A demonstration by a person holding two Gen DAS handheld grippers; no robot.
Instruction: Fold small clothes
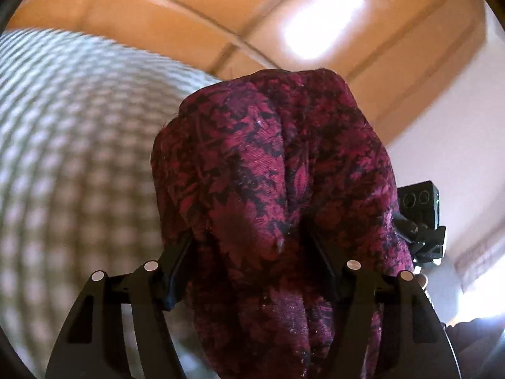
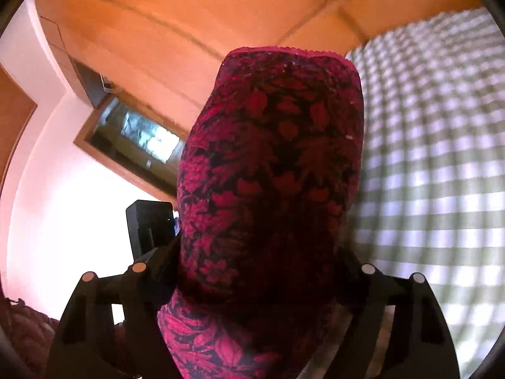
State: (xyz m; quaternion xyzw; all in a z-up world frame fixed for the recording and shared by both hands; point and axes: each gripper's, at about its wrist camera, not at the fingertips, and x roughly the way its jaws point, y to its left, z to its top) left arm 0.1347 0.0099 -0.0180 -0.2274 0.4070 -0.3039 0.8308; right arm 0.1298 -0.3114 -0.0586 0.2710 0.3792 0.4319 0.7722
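Observation:
A small dark red garment with a black floral print is draped over my left gripper and hides its fingertips; the jaws are closed on the bunched cloth. The same garment covers my right gripper, whose jaws are also closed on it, with a scalloped hem at the top. Both grippers are raised and tilted upward, close side by side. The right gripper's camera body shows past the cloth in the left wrist view; the left gripper's camera body shows in the right wrist view.
A grey and white checked cloth surface fills the left of the left wrist view and the right of the right wrist view. Orange wooden panels and white walls lie beyond, with a framed window.

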